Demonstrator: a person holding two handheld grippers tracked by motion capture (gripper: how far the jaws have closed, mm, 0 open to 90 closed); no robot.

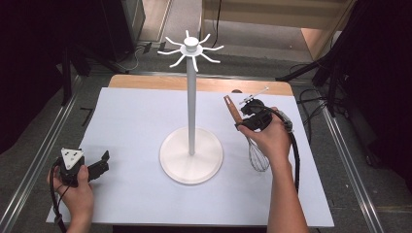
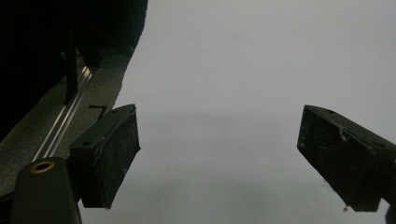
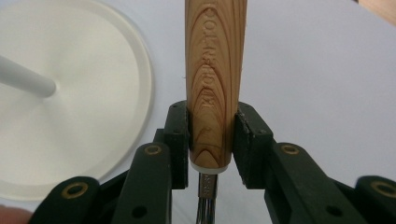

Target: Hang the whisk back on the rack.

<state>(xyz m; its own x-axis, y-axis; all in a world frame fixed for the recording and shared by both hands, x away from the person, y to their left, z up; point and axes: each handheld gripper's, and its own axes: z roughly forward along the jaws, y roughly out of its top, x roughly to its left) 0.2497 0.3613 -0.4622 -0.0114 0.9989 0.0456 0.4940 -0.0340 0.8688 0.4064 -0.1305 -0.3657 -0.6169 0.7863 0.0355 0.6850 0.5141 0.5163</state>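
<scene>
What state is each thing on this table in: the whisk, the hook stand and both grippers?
Wooden-handled wire whisk: clamped by its handle, wire end toward the person.
White hook stand with round base: upright, hooks bare.
Right gripper: shut on the whisk handle.
Left gripper: open, nothing between its jaws, over the white tabletop.

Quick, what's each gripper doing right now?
Left gripper: open, holding nothing.
Right gripper: shut on the whisk, by its wooden handle.

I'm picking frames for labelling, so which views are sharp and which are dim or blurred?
High view: evenly lit, slightly soft; whisk wires faint. Left gripper view: dim, grainy, jaws dark against the grey table. Right gripper view: bright; wooden handle grain and lettering crisp, stand base softer.
</scene>
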